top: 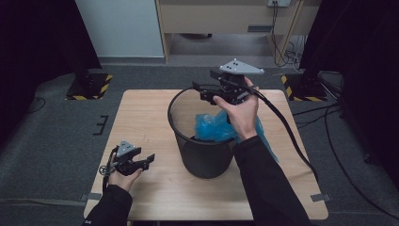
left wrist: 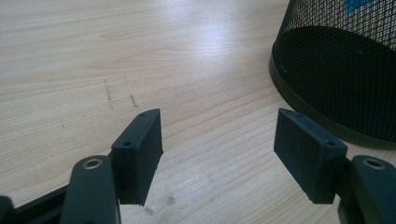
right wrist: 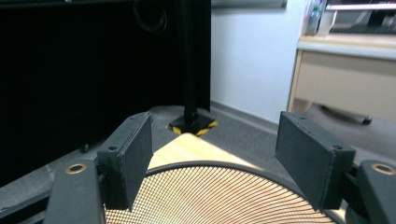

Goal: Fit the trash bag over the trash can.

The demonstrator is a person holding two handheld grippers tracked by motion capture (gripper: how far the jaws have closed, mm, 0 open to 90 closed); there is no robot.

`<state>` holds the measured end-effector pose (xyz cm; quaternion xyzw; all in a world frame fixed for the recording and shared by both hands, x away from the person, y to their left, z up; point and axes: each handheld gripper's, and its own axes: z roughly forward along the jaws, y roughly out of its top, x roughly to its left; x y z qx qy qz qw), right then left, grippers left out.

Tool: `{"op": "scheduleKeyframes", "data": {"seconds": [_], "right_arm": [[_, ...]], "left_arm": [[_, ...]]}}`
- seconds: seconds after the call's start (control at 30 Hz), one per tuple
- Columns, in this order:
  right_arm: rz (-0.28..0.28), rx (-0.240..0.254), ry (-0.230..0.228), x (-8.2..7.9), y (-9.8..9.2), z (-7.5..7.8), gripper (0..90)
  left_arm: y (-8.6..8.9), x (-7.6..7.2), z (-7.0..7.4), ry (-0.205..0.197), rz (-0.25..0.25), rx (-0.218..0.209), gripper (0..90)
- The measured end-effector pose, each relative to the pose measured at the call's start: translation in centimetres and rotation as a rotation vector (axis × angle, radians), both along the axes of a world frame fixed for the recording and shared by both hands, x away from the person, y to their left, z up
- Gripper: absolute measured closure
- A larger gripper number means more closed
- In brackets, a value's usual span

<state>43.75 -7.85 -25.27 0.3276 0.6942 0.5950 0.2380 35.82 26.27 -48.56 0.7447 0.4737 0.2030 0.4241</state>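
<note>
In the high view, a black mesh wastebasket (top: 202,141) stood on the wooden worktop (top: 141,117) right of centre, with a crumpled blue plastic bag (top: 214,126) half inside it and part of the film spilling over the rim at the right side of the frame. The right gripper (top: 200,92) hovered above the far rim of the basket, held in a hand (top: 240,115) whose sleeve crossed the basket's near right edge. The left gripper (top: 148,160) lay low at the lower left of the frame, resting on or just over the worktop, well apart from the basket.

In the left gripper view, the fingers (left wrist: 140,154) stood wide apart with nothing between them, bare worktop beneath, and the basket's mesh wall (left wrist: 345,70) rose in the upper right corner, a patch of blue showing through near the top.

In the right gripper view, the fingers (right wrist: 130,158) were likewise spread and empty, with the basket's round rim (right wrist: 210,165) and mesh curving below them; the bag was not between them.

Judging from this, the step in hand looked like fitting the bag as a liner: it was in the basket but not yet spread. The next move would call for lowering the right gripper to pinch the bag's loose edge and draw it over the rim, while the left came in to steady the basket or take the opposite edge.
</note>
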Motion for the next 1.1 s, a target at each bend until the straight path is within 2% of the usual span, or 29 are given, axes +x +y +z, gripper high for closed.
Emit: {"op": "scheduleKeyframes", "data": {"seconds": [0.07,0.17,0.3,0.4,0.5,0.57,0.63,0.77,0.9,0.97,1.03,1.1], "right_arm": [[-0.015,0.007,-0.046,-0.6,-0.5,0.4,30.1],[-0.026,0.01,-0.069,-1.1,-1.1,0.7,31.8],[-0.025,0.036,-0.039,-1.3,-2.1,0.8,36.4],[-0.056,0.024,-0.045,-1.5,-3.2,0.4,37.4],[-0.081,0.03,-0.061,-2.1,-4.3,0.2,32.4],[-0.089,0.029,-0.064,-2.6,-5.2,0.0,32.4],[-0.104,0.014,-0.068,-3.1,-6.1,-0.1,33.0],[-0.117,0.004,-0.085,-4.2,-7.7,-0.9,31.6],[-0.114,-0.009,-0.08,-5.2,-9.3,-2.3,29.9],[-0.11,0.002,-0.074,-5.6,-10.0,-2.9,29.2],[-0.104,0.021,-0.061,-6.0,-10.7,-3.6,24.9],[-0.084,0.025,-0.032,-6.4,-11.3,-4.4,24.2]], "left_arm": [[0.0,0.0,0.0,0.0,0.0,0.0,32.1],[0.0,0.0,0.0,0.0,-0.001,0.002,32.1],[0.1,-0.1,0.1,-0.001,-0.001,0.001,32.0],[0.1,0.0,0.0,-0.001,0.001,0.002,32.0],[0.1,0.0,0.0,0.001,0.001,0.004,31.9],[0.1,0.0,0.0,-0.001,0.0,0.003,31.8],[0.0,0.0,0.0,-0.002,0.001,0.0,31.7],[0.0,0.0,-0.1,-0.003,0.002,0.0,31.7],[0.0,0.1,-0.1,0.002,0.001,0.002,31.7],[0.0,0.1,-0.1,0.003,0.001,-0.002,31.7],[-0.1,0.1,-0.1,0.005,0.001,-0.001,31.7],[-0.1,0.1,-0.1,0.004,-0.001,0.003,31.7]]}}
